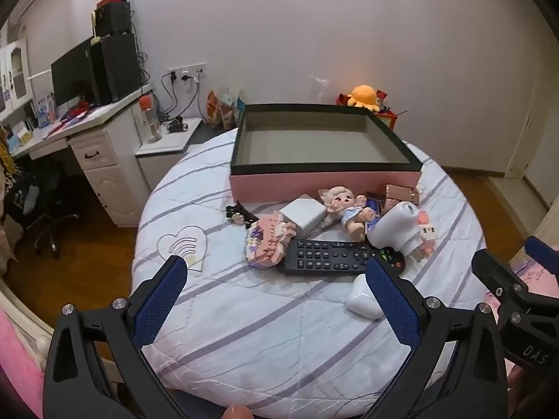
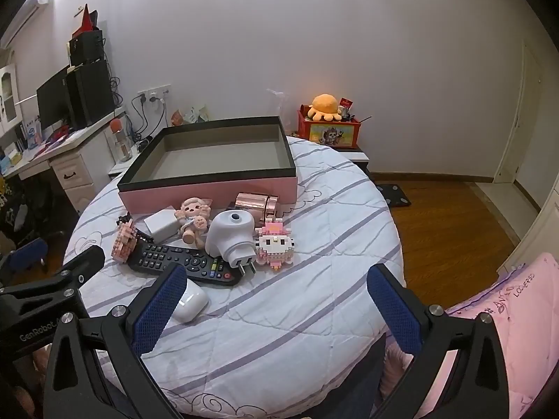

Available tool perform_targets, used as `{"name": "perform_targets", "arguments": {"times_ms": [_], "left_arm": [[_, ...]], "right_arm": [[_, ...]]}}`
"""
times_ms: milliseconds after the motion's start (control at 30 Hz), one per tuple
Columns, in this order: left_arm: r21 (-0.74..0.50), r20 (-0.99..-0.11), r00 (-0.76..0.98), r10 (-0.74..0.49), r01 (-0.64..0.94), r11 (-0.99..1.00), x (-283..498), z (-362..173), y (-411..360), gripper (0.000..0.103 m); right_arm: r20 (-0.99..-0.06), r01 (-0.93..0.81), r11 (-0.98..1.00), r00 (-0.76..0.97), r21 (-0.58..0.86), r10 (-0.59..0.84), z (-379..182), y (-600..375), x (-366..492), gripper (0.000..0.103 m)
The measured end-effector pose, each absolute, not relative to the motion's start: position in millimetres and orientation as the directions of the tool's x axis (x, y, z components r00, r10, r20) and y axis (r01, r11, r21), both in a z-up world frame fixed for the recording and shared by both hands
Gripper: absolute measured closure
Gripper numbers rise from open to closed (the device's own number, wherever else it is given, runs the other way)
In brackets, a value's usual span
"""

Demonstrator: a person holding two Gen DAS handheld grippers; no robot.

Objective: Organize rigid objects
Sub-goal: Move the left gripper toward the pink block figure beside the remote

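Note:
A pink box (image 1: 325, 181) (image 2: 209, 190) with a black rim and an empty grey inside stands at the far side of a round quilted table (image 1: 262, 314) (image 2: 297, 314). In front of it lie a black remote (image 1: 328, 256) (image 2: 181, 262), a white plug device (image 1: 394, 225) (image 2: 229, 232), a small doll (image 1: 346, 209) (image 2: 194, 218), a white cube charger (image 1: 302, 214) (image 2: 161, 225), two pink brick figures (image 1: 267, 244) (image 2: 276, 242), a white earbud case (image 1: 361, 300) (image 2: 190, 300) and rose-gold items (image 2: 255, 204). My left gripper (image 1: 276, 279) and right gripper (image 2: 276, 288) hover open over the near side, holding nothing.
A white desk (image 1: 87, 129) with a monitor and speakers stands at the left, with a black office chair (image 1: 45, 209) beside it. A red toy box with an orange plush (image 2: 326, 108) sits behind the table. Wooden floor (image 2: 454, 237) lies to the right, pink bedding (image 2: 517, 314) at the near right.

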State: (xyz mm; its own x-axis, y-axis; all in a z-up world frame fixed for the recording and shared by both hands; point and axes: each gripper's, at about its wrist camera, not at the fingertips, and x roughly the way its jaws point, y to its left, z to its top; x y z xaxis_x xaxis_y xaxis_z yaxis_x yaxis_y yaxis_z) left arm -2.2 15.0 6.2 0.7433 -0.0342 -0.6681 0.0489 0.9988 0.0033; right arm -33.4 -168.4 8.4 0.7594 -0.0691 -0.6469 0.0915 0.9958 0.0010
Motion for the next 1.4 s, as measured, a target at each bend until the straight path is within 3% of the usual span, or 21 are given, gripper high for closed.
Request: {"name": "perform_targets", "arguments": {"times_ms": [1400], "left_arm": [[-0.021, -0.706, 0.708, -0.031, 0.024, 1.000, 12.0, -11.4, 36.6, 0.000]], "right_arm": [[-0.666, 0.059, 0.998, 0.744, -0.013, -0.053, -1.3, -156.1, -21.2, 0.000]]}}
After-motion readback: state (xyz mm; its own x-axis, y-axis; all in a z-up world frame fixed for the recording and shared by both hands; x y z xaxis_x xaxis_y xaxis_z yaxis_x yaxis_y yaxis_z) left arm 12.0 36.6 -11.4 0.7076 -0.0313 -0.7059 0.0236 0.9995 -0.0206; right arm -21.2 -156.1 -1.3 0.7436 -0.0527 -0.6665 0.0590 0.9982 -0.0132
